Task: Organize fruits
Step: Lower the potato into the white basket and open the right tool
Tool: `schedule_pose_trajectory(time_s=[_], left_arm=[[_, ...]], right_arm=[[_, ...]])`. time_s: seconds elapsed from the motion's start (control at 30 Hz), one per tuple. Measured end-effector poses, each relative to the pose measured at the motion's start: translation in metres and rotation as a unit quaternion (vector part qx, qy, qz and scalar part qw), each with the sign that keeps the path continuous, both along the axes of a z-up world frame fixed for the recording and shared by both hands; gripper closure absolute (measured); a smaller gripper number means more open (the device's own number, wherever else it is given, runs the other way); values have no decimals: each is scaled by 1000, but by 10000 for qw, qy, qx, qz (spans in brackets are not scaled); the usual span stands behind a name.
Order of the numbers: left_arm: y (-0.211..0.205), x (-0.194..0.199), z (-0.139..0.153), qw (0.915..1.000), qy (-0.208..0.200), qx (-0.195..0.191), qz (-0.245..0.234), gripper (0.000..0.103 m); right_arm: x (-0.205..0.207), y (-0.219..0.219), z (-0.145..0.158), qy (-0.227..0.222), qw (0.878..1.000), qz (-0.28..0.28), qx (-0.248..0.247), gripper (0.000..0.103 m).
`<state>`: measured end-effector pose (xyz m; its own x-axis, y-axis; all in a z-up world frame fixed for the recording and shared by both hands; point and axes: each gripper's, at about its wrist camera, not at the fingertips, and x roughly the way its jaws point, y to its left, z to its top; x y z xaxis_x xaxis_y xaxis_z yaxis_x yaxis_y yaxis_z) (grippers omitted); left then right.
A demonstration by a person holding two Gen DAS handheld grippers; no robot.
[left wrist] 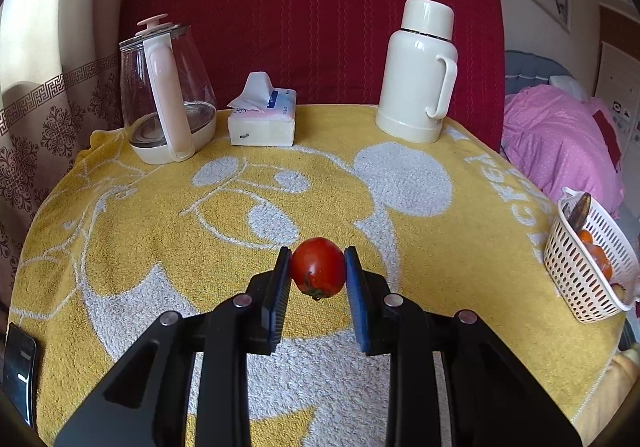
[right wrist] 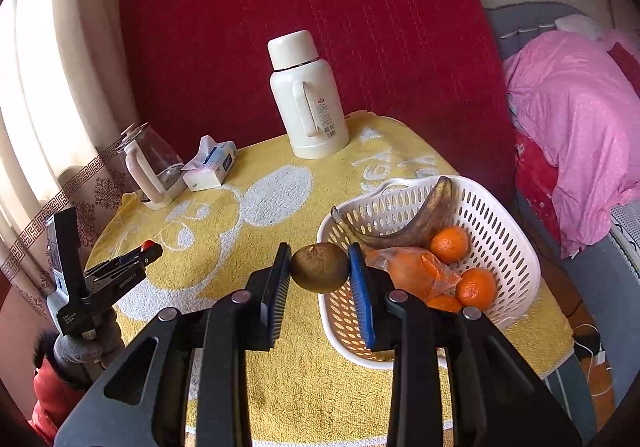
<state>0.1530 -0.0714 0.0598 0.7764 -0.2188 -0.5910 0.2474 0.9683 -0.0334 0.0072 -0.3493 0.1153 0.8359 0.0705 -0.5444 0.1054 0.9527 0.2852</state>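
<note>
Holding a brown fuzzy kiwi [right wrist: 319, 267] at the white perforated plastic basket's [right wrist: 516, 247] rim, right gripper [right wrist: 320, 271]; left gripper [left wrist: 318, 271] clamps a small red tomato [left wrist: 317, 267], seemingly above the towel. Banana, oranges already inside; two remain.

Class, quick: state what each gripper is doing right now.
Left gripper: shut on the tomato.
Right gripper: shut on the kiwi.

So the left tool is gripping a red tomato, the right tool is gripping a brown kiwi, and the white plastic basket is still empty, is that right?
Not quite. The white perforated plastic basket is not empty: the right wrist view shows a browned banana and several orange tangerines in it. The rest holds: the left tool grips the small red tomato, and the right tool grips the brown fuzzy kiwi.
</note>
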Motion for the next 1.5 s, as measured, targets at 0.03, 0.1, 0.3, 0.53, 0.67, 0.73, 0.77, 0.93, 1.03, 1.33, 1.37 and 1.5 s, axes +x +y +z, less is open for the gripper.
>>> schedule_pose_trajectory(time_s=[0.03, 0.1, 0.3, 0.53, 0.67, 0.73, 0.77, 0.93, 1.03, 1.33, 1.37, 1.5], left_arm=[[-2, -1, 0, 10000, -2, 13, -21, 76], [-5, -4, -1, 10000, -7, 42, -71, 76], [-17, -13, -4, 9995, -53, 182, -242, 76], [-27, -21, -7, 9987, -51, 240, -436, 76], [-33, -26, -8, 9983, -34, 262, -528, 76], [-35, -27, -9, 9981, -27, 262, -562, 76], [-36, -28, -9, 9980, -22, 260, -580, 76], [-39, -30, -11, 9976, 1, 274, -641, 76], [-39, -30, -12, 9974, 16, 272, -660, 76], [-39, -30, -13, 9975, 34, 269, -659, 76], [-39, -30, -13, 9974, 36, 274, -659, 76], [-40, -29, -14, 9975, 51, 281, -651, 76]], right_arm=[[-1, -2, 0, -8, 10000, -25, 2, 73], [-4, -5, 1, -29, 10000, -72, 5, 73], [-9, -13, 3, -75, 9998, -186, 3, 73], [-12, -28, 4, -108, 9992, -374, 60, 73], [-13, -40, 2, -101, 9985, -493, 214, 73], [-13, -46, 1, -85, 9980, -554, 301, 73], [-13, -49, -1, -67, 9977, -575, 358, 73], [-10, -62, -11, 70, 9953, -615, 739, 73], [-8, -69, -17, 156, 9930, -601, 1009, 73], [-7, -85, -29, 274, 9855, -693, 1523, 73], [-7, -86, -30, 285, 9854, -713, 1519, 73], [-6, -88, -32, 299, 9848, -759, 1536, 72]])
